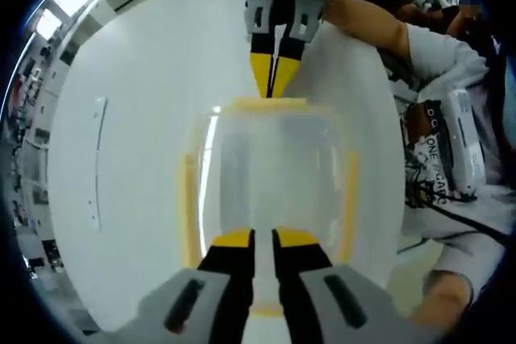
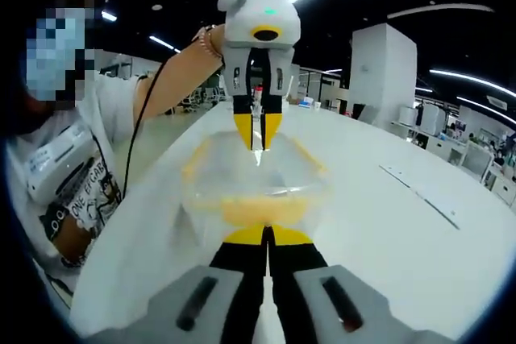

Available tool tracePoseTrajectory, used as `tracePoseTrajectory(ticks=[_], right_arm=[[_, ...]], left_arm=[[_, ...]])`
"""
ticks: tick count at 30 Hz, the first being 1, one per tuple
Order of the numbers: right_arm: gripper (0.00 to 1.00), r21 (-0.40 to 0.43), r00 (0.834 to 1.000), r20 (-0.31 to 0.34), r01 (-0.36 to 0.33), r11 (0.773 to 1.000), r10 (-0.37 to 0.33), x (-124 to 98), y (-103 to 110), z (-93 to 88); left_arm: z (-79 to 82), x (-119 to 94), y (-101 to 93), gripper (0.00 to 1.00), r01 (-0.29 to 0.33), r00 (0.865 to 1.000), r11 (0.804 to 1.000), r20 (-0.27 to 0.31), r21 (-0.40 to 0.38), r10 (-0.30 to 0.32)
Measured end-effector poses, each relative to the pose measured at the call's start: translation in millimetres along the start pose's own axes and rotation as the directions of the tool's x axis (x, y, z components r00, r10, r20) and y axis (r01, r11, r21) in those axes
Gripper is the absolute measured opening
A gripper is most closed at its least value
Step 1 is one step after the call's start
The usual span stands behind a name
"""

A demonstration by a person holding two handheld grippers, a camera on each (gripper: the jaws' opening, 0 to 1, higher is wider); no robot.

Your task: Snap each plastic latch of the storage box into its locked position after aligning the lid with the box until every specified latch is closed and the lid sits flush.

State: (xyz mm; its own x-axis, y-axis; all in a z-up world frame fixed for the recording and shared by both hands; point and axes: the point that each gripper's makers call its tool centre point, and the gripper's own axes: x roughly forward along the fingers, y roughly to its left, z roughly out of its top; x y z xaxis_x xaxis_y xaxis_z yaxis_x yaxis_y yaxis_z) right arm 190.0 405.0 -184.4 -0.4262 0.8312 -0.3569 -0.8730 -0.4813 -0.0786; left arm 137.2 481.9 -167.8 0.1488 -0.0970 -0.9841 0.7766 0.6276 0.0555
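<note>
A clear storage box point(image 1: 270, 175) with its clear lid on stands on the white table point(image 1: 137, 86). Yellow latches sit on its sides: far point(image 1: 270, 105), left point(image 1: 189, 207), right point(image 1: 351, 199) and near point(image 1: 266, 309). My left gripper point(image 1: 264, 235) is shut, with its yellow tips over the lid's near edge. The right gripper point(image 1: 272, 90) comes in from the far side, shut, with its tips touching the far latch. In the right gripper view the box point(image 2: 258, 175) lies between my shut right gripper point(image 2: 264, 235), at a yellow latch point(image 2: 258, 211), and the left gripper point(image 2: 258, 141) opposite.
The person's arm and white shirt point(image 1: 451, 62) border the table on the right of the left gripper view, and their body point(image 2: 72, 175) stands at the left of the right gripper view. White tabletop point(image 2: 403, 215) stretches to the right. Office desks lie beyond.
</note>
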Motion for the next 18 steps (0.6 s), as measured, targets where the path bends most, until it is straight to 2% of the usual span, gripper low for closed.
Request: tracePoseTrajectory(ticks=[10,14,18], right_arm=[[0.0,0.011,1.0,0.012,-0.001,1.0,0.001,-2.6,-4.1,-1.4],[0.0,0.014,0.999,0.046,-0.011,1.0,0.011,-3.1,-2.1,4.1],[0.0,0.006,0.999,0.041,-0.005,1.0,0.004,-3.2,-2.4,3.5]], left_arm=[[-1.0,0.6,-2.0,0.08,-0.002,1.0,1.0,-0.006,-0.001,0.002],[-0.9,0.8,-2.2,0.08,-0.002,1.0,1.0,-0.004,0.0,0.002],[-0.4,1.1,-2.5,0.07,-0.003,1.0,1.0,-0.005,0.002,0.003]])
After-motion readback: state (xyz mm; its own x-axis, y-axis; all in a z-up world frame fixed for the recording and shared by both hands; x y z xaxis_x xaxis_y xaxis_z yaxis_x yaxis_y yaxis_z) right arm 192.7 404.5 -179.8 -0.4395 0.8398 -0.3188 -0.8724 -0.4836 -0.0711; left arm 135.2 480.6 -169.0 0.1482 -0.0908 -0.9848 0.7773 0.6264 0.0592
